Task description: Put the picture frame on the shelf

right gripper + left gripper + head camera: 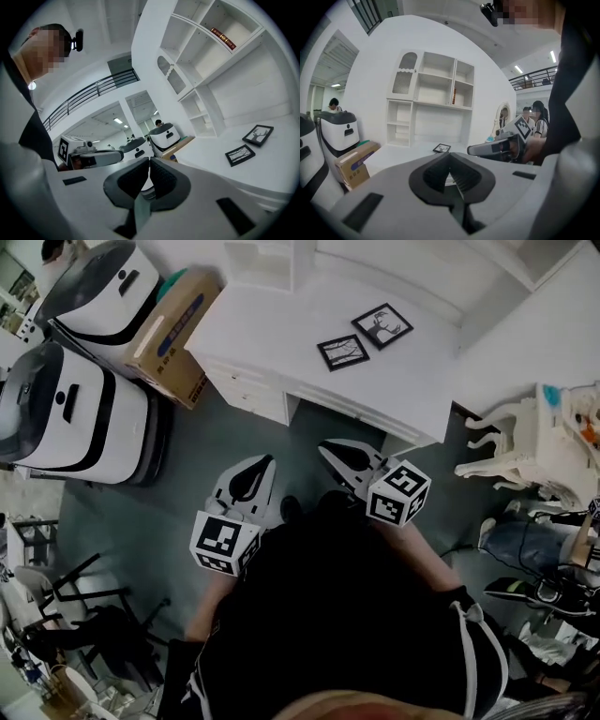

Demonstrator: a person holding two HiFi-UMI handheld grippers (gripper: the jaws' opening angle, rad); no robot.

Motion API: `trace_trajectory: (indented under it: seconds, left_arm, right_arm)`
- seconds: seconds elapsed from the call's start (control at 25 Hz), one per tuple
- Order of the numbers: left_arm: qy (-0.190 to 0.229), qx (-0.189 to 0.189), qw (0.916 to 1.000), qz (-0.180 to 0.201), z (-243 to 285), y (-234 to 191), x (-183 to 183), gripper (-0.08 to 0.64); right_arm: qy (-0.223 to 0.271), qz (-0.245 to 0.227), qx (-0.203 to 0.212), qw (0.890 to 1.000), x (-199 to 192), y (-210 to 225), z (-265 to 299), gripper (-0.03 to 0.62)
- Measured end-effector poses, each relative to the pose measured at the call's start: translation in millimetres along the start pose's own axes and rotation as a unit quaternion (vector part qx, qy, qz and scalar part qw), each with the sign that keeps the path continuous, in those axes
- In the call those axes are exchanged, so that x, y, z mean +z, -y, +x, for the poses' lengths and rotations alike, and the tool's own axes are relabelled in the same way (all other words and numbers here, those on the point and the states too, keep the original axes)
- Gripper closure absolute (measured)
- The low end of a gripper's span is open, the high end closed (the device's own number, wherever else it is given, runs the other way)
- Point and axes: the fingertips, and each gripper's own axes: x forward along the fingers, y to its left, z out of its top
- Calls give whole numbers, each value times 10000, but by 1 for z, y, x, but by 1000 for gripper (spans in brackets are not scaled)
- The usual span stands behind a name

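Reaching for a picture frame is judged to be the step in hand; nothing is grasped yet.

**Layout.** Two flat, black-bordered rectangular frames lie face up on the white table (272,329). The nearer picture frame (343,352) lies towards the table's front edge. The farther picture frame (382,325) lies just behind it, and the two do not touch. The white open-compartment shelf unit (436,93) stands at the table's back edge.

**Grippers.** The left hand-held gripper (263,466) and the right hand-held gripper (329,450) are both short of the table's front edge, over the grey floor. Each is clenched, jaws together, with nothing between them.

**Recommended technique.**
1. Release the jaws of the working hand-held gripper before it crosses the table's front edge. The right one is closer to both frames.
2. A flat frame offers only a thin rim. Bring one jaw in low along the table to get under the border, or draw the frame towards the table's front edge until the rim overhangs.
3. Steady the opposite side with the other hand-held gripper so the frame does not skate.
4. Clamp on the black border, not the centre panel.
5. Choose a vacant compartment and set the frame well in from its lip.
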Motion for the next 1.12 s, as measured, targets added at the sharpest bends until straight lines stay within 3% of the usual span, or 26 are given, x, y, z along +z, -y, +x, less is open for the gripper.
trace_trajectory:
  seconds: [0.24, 0.44, 0.68, 0.92, 1.12]
  left_arm:
    - [-80, -410, 9991, 46, 34, -36, 6, 554]
    - [-212, -913, 9955, 146, 82, -50, 22, 554]
    - [-428, -1523, 9868, 343, 167, -68, 42, 554]
    - [-679, -1945, 9771, 525, 248, -89, 67, 554]
    - [-1095, -2150, 9694, 453, 305, -101, 70, 554]
  right_arm:
    - [-45, 156, -364, 9992, 4, 28, 25, 571]
    - [205, 346, -689, 9968, 19, 66, 34, 569]
    - [606, 558, -938, 9922, 46, 135, 52, 569]
    - [846, 802, -1239, 9854, 75, 206, 65, 569]
    - [1048, 1014, -1384, 9796, 91, 254, 69, 569]
